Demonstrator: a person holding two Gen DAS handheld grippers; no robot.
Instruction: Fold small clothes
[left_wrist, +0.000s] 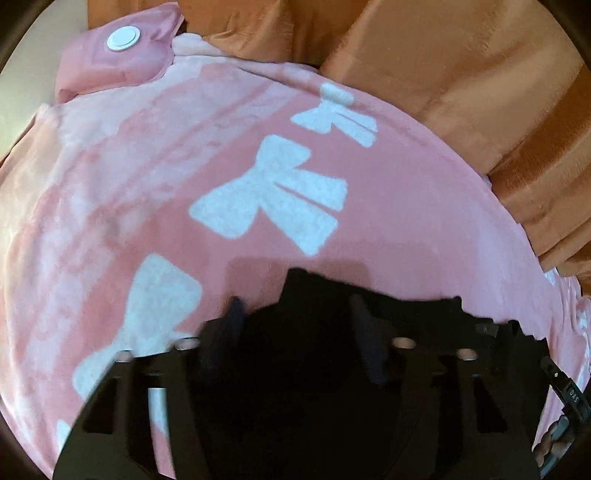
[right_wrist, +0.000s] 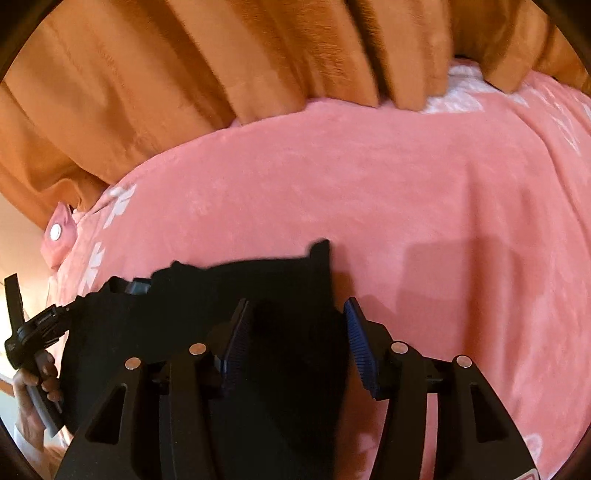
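A small black cloth garment (right_wrist: 207, 306) lies on the pink fleece bed blanket (right_wrist: 424, 192) near its curtain-side edge. Left gripper (left_wrist: 295, 325) and right gripper (right_wrist: 295, 332) straddle it, jaws apart, unclamped; I'd say next they must pinch an edge to fold.

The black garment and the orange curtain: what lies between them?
Only bare pink blanket lies between the black garment and the orange curtain, shown in the right wrist view.
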